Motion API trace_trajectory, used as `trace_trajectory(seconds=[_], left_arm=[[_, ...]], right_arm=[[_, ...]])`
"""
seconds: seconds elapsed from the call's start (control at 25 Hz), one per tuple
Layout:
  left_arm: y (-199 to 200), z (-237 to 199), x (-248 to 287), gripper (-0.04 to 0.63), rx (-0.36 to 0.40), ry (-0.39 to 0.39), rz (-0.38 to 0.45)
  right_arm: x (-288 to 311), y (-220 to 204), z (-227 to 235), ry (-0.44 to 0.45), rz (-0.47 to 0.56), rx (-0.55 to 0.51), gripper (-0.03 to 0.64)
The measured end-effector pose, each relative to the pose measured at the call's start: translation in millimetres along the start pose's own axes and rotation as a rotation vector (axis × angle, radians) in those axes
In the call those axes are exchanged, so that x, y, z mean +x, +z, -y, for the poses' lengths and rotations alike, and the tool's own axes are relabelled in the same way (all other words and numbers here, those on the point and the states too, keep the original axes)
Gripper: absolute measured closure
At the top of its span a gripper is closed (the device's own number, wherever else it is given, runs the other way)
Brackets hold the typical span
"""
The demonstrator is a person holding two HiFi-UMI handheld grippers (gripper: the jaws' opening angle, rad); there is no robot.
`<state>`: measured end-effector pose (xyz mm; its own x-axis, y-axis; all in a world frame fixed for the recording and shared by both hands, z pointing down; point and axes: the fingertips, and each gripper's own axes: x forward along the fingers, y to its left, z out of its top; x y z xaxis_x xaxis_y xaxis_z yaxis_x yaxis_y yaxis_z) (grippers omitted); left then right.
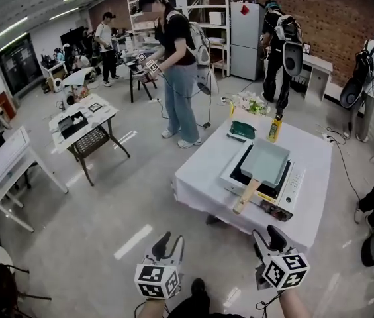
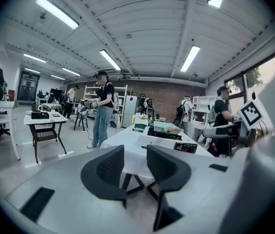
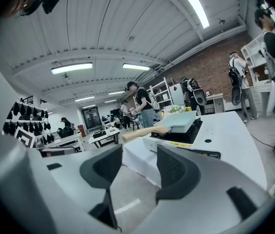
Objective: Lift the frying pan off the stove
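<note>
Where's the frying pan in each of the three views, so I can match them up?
Head view: the frying pan is right of centre, on the stove, with its handle toward the camera.
Left gripper view: the pan is small and far off, just right of centre.
Right gripper view: it is near the centre, with its handle pointing left.
Shared landmark: the white stove under the pan.

Open floor (image 1: 134, 197) up to table (image 1: 200, 177); bottle (image 1: 275, 130) behind pan (image 1: 265, 161)
</note>
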<state>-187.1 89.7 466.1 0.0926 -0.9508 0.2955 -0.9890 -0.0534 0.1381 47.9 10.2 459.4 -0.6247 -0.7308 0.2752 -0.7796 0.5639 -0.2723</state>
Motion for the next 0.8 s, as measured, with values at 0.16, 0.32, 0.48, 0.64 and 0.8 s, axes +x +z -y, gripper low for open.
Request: trace_trajectory(seconds=[0.16,0.32,0.48,0.64,0.8], left_arm=[[14,-19,38,0.476,0.006,-0.044,-0.005],[28,-34,71,0.476,0.014,-0.088,-0.005],[39,-41,102,0.476,0.029,-0.139,-0.004],[44,-41,124,0.476,0.033,-0.178,-0.013],[43,-34,145,0.476,0.045,-0.224,-0.031]], right_arm=[[26,13,13,-0.058,0.018,0.016,0.408],[45,21,22,-0.11,0.028,0.041,0.408],[55,26,30,-0.161,0.054,0.082,0.408],[59,32,40,-0.186,0.068,0.128,0.408],[58,31,55,-0.231,0.078,0.151,0.408]])
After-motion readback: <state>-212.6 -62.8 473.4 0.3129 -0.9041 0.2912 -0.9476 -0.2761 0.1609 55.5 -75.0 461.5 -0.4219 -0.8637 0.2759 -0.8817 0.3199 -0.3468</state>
